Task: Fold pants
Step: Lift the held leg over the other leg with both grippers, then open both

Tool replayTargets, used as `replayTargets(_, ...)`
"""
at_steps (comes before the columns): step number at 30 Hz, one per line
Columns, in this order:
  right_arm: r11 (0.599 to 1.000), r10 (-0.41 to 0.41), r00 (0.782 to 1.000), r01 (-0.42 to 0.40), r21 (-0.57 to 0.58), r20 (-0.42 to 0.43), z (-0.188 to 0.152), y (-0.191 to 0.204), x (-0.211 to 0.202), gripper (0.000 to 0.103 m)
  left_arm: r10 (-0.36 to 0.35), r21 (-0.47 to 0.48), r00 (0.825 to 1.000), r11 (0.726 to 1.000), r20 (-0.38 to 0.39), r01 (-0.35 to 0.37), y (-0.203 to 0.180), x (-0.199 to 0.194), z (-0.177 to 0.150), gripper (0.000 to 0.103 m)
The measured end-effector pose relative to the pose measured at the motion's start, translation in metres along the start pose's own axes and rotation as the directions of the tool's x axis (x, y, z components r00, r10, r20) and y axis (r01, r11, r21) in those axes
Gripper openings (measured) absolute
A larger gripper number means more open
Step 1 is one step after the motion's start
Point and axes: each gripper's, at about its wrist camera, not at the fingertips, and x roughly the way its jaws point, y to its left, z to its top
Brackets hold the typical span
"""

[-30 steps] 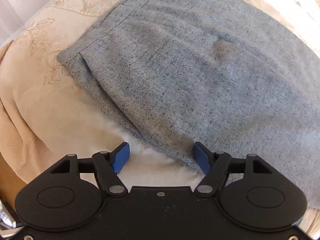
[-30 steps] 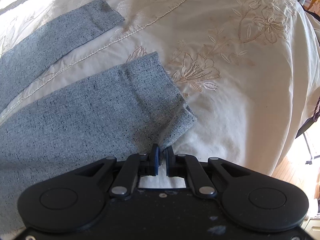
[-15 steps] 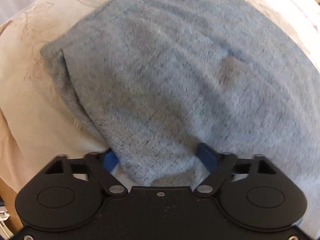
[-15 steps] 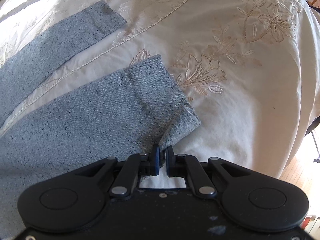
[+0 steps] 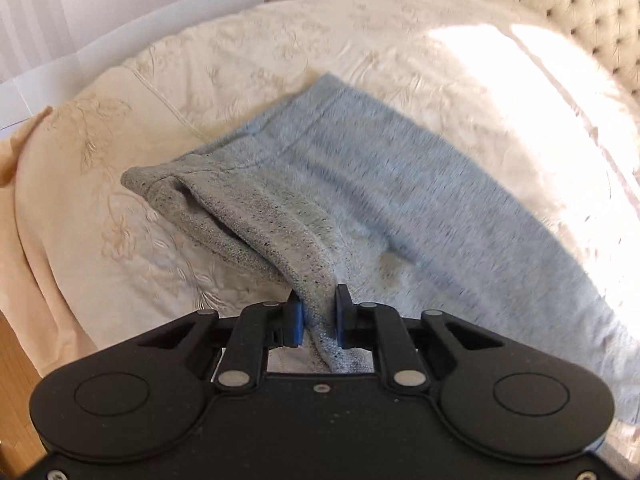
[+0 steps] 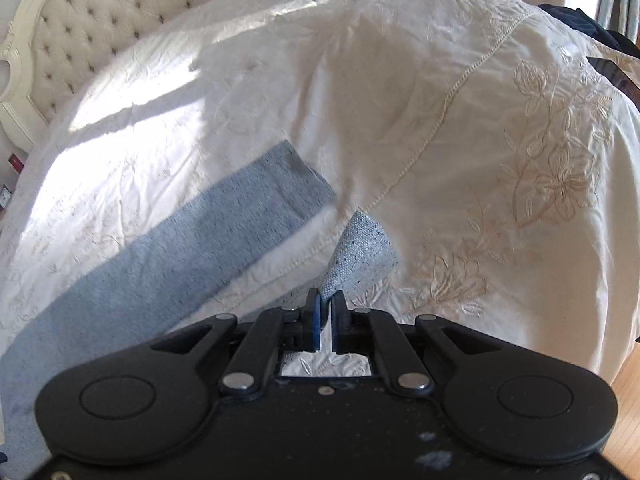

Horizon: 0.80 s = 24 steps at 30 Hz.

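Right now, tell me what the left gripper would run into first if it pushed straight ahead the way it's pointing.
The left gripper is already shut on the waistband edge of the pants, so going straight on it would push into the bunched grey cloth right ahead, then the bedspread beyond. Depth past the fold is unclear.

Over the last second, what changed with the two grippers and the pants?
The left gripper, open a second ago, closed on the waist end of the pants and lifted it. The right gripper raised the leg cuff off the bedspread. Unchanged: the right grip stayed shut on that cuff; the other leg still lies flat.
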Motion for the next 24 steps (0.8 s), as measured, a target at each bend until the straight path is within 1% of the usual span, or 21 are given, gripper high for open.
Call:
replayTargets(2, 1.0, 0.018, 1.0, -0.018, 0.021, 0.009, 0.005, -0.003, -0.007, 0.005, 0.004, -0.013, 1.0, 1.0, 0.014, -0.004, -0.001, -0.006, -0.002, 0.019)
replayTargets(4, 0.999, 0.026, 1.0, -0.026, 0.045, 0.001, 0.006, -0.008, -0.01, 0.005, 0.018, -0.009, 1.0, 1.0, 0.015, -0.017, -0.002, -0.007, -0.006, 0.019)
replayTargets(6, 0.997, 0.023, 0.999, -0.02, 0.071, -0.031, 0.003, -0.02, -0.012, 0.005, 0.041, -0.007, 0.999, 0.999, 0.002, -0.041, 0.0, -0.009, -0.014, 0.018)
replayTargets(9, 0.997, 0.006, 0.997, 0.0, 0.081, -0.082, -0.01, -0.031, -0.013, 0.005, 0.068, -0.029, 0.997, 0.997, -0.019, -0.069, 0.003, -0.008, -0.021, 0.018)
replayTargets(11, 0.995, 0.009, 0.994, 0.003, 0.102, -0.113, -0.016, -0.037, -0.014, 0.005, 0.075, -0.048, 0.997, 0.996, -0.025, -0.077, 0.003, -0.009, -0.022, 0.018)
replayTargets(13, 0.994, 0.019, 0.992, -0.005, 0.11, -0.126, -0.018, -0.037, -0.013, 0.005, 0.079, -0.051, 0.997, 0.995, -0.021, -0.08, -0.002, -0.012, -0.017, 0.018)
replayTargets(15, 0.995, 0.033, 0.992, -0.021, 0.1, -0.119, -0.012, -0.031, -0.012, 0.005, 0.085, -0.033, 0.996, 0.996, -0.01, -0.085, -0.011, -0.013, -0.008, 0.018)
replayTargets(19, 0.991, 0.08, 0.994, -0.071, 0.113, -0.073, 0.014, -0.012, -0.006, 0.005, 0.094, 0.001, 0.996, 0.996, 0.006, -0.094, -0.034, -0.009, 0.022, 0.018)
replayTargets(21, 0.989, 0.09, 0.994, -0.083, 0.12, -0.055, 0.028, -0.001, 0.002, 0.006, 0.098, 0.001, 0.995, 0.995, -0.005, -0.098, -0.045, -0.001, 0.04, 0.018)
replayTargets(24, 0.984, 0.094, 0.995, -0.086, 0.153, -0.043, 0.05, 0.016, 0.021, 0.006, 0.076, -0.011, 0.997, 0.997, -0.016, -0.077, -0.063, 0.016, 0.07, 0.017)
